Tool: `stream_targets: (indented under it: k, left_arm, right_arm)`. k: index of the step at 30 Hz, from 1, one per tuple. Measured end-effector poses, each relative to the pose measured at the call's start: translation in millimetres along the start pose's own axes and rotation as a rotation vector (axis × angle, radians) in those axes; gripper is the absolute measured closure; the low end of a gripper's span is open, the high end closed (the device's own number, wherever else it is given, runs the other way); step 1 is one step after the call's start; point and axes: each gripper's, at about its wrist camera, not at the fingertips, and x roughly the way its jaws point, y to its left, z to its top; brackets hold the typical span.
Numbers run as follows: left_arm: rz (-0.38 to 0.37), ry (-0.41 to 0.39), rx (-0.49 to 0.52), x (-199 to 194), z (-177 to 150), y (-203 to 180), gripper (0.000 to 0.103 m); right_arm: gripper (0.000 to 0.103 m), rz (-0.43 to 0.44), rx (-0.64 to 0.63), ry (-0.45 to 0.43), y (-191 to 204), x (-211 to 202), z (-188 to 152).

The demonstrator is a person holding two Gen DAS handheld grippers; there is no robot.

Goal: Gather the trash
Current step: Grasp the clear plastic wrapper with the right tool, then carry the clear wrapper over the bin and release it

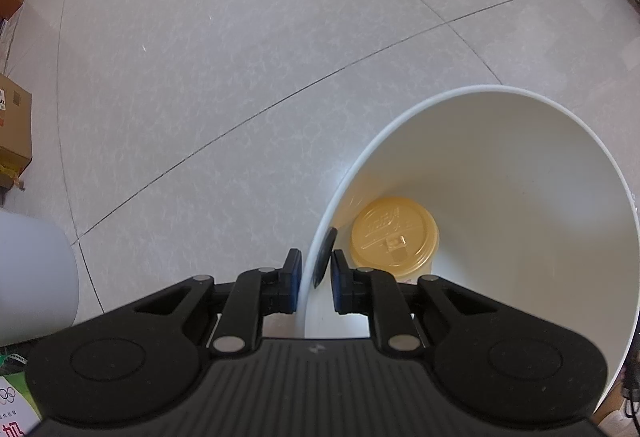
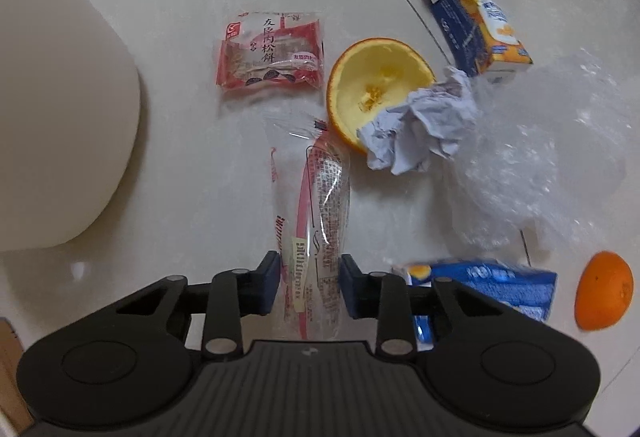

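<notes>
In the left wrist view my left gripper (image 1: 314,277) is shut on the wall of a white trash bin (image 1: 480,89), one pad outside and one inside the rim. A yellow-lidded cup (image 1: 394,237) lies at the bottom of the bin. In the right wrist view my right gripper (image 2: 309,287) points down at the pale floor, and its pads press on both sides of a long clear plastic wrapper (image 2: 320,189) with red print. The wrapper lies flat and stretches away from the fingers.
Around the wrapper lie a red snack packet (image 2: 272,53), a hollow orange half (image 2: 372,77), crumpled paper (image 2: 420,125), a blue juice carton (image 2: 476,25), a clear plastic bag (image 2: 540,157), a blue packet (image 2: 500,285) and an orange peel (image 2: 604,291). A cardboard box (image 1: 14,121) stands at the left.
</notes>
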Motion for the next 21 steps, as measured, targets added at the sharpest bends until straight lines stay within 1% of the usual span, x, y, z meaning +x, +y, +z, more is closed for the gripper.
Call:
stream_targets:
  k: [3,8,13,17,19,21]
  left_arm:
    - [-0.003,0.000,-0.004,-0.3,0.1,1.0,0.090]
    - [0.001,-0.002,-0.001,-1.0,0.1,0.7,0.090]
    - [0.001,-0.005,0.000,-1.4,0.0,0.4,0.090]
    - [0.002,-0.008,0.000,-1.4,-0.8,0.1,0.090]
    - [0.005,-0.008,0.003,-1.6,-1.0,-0.9,0.089]
    - [0.005,-0.007,0.002,-1.7,-1.0,-1.4,0.089]
  right_arm:
    - [0.068,0.002,-0.032,-0.014,-3.1,-25.3,-2.2]
    - [0.068,0.010,-0.067,-0.029,-5.9,-79.1,1.7]
    - [0.068,0.027,-0.133,-0.059,7.8,-152.2,7.4]
    - [0.068,0.075,-0.186,-0.121,24.8,-216.4,19.6]
    - [0.068,0.121,-0.215,-0.155,39.0,-245.0,28.4]
    - [0.068,0.149,-0.244,-0.191,56.2,-263.4,36.1]
